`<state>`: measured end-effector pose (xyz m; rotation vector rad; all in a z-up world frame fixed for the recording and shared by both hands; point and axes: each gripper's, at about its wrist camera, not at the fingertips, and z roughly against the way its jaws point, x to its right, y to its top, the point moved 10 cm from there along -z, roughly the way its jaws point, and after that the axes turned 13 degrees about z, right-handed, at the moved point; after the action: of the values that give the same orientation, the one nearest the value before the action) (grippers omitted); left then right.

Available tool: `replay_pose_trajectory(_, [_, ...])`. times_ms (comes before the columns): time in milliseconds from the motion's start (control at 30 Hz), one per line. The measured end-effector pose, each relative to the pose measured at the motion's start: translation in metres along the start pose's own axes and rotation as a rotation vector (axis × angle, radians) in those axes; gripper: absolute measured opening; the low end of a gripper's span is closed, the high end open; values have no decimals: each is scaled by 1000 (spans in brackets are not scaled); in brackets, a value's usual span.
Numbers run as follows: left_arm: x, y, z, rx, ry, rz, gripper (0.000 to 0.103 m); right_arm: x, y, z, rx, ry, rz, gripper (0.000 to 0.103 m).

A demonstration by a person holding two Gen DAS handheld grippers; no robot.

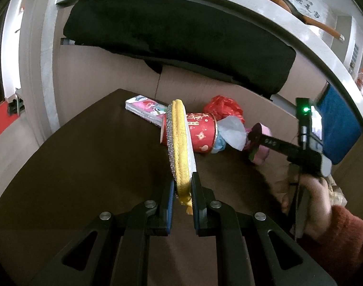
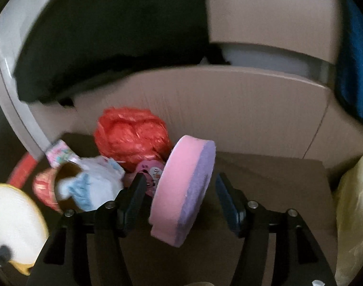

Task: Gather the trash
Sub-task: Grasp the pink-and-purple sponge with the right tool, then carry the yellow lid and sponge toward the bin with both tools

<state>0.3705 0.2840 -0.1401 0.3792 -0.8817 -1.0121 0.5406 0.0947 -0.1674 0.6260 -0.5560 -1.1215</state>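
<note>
Left gripper (image 1: 182, 188) clamps a yellow-rimmed disc (image 1: 181, 143); right gripper (image 2: 179, 190) stands released, a pink sponge (image 2: 181, 190) between its spread fingers above the cardboard box (image 2: 229, 100).

Pink/lilac disc (image 2: 181, 188), red crumpled bag (image 2: 131, 135), red cup (image 1: 201, 133) w/ gold print, prob. yellow-rimmed pad (image 1: 181, 147).

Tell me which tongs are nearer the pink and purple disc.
Right. The right tongs straddle the pink and purple disc, open with a gap on the purple side. The left tongs, shut on the yellow-rimmed round pad, sit off to its side.
</note>
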Motion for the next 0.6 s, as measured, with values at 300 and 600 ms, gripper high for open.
replay_pose_trajectory(300, [-9,6,-7,-11,-14,83,14,-5,-10,46,34,121,133,29])
replay_pose_trajectory(600, [-9,18,-20,4,53,114,14,3,-51,112,68,226,132,29])
